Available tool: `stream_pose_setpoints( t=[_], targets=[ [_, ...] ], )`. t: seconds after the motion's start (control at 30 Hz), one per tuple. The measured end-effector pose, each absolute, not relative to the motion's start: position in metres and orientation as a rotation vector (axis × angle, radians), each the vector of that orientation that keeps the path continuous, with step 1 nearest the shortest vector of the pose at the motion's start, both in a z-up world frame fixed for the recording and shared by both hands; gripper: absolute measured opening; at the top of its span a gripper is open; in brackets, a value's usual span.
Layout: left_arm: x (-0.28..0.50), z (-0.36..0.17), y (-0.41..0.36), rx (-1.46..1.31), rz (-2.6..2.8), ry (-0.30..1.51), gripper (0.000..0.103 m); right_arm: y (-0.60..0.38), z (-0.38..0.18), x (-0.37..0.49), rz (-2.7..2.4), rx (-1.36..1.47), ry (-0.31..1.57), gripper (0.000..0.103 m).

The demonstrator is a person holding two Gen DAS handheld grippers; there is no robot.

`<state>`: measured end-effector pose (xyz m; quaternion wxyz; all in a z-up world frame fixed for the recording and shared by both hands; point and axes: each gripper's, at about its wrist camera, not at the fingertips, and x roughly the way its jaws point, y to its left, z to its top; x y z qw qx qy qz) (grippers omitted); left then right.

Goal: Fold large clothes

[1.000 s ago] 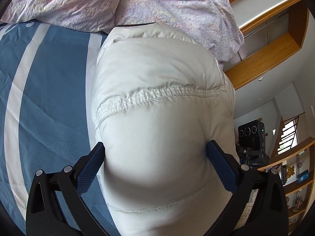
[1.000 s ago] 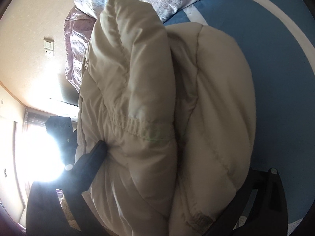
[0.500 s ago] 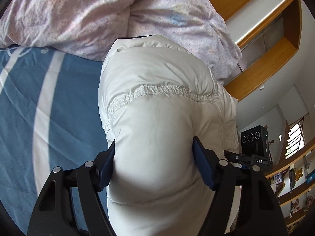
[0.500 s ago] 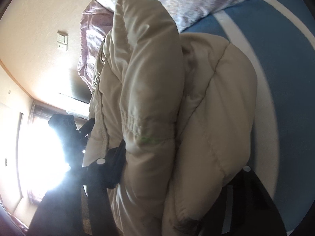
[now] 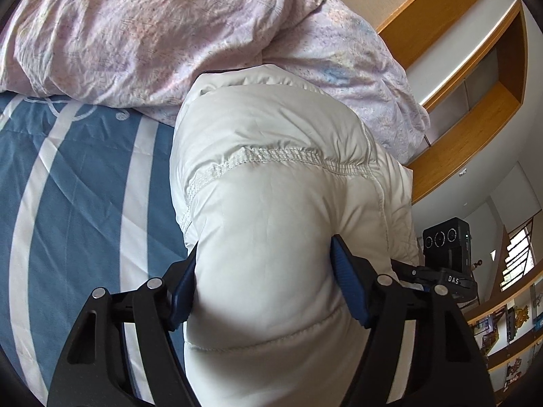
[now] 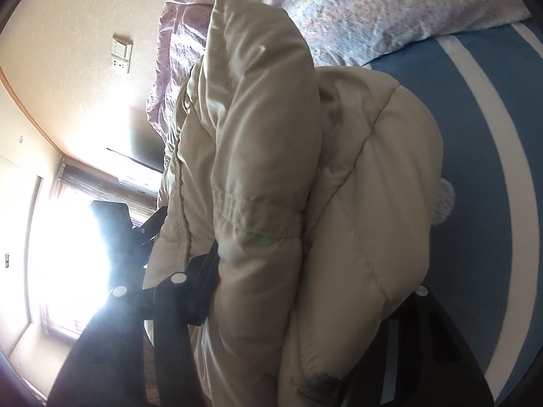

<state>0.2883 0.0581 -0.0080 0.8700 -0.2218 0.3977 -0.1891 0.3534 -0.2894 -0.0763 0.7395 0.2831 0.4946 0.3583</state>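
The left gripper (image 5: 263, 281) was clamped on a thick roll of the white puffer jacket (image 5: 271, 176), its blue pads (image 5: 349, 291) pressed into the padding on both sides; its jaws had closed onto that roll within the last second. The right gripper (image 6: 305, 291) gripped another bunched part of the same jacket (image 6: 264, 135), its jaws having just been closing around the folded layers, one dark finger (image 6: 203, 271) sunk into the fabric and the other mostly hidden behind the bulge.

The jacket lay across the blue-and-white striped bedsheet (image 5: 78, 186), its far end up against the crumpled lilac duvet (image 5: 152, 34). In the right wrist view two quilted layers appeared stacked on each other, which suggested a fold was already made and the bundle was being gathered from both sides.

The step in hand looked like taking hold of the doubled jacket to carry it over for another fold. The next move would call for both hands to travel together, keeping the slippery padding from sliding out, and for laying the bundle down flat on the sheet clear of the duvet.
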Motion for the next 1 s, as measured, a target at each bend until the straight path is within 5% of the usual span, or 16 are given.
stream_pose_setpoints(
  t=[0.4, 0.57, 1.0],
  targets=[
    [0.305, -0.011, 0.076, -0.41, -0.326, 0.819, 0.072, -0.268, -0.072, 0.363, 0.727, 0.543, 1.051, 0.052],
    [0.311, -0.017, 0.071, -0.368, -0.283, 0.837, 0.077, -0.274, -0.088, 0.358, 0.61, 0.52, 1.042, 0.072],
    [0.291, 0.038, 0.038, -0.039, -0.06, 0.641, 0.086, -0.267, 0.012, 0.285, 0.139, 0.225, 0.637, 0.085]
  ],
)
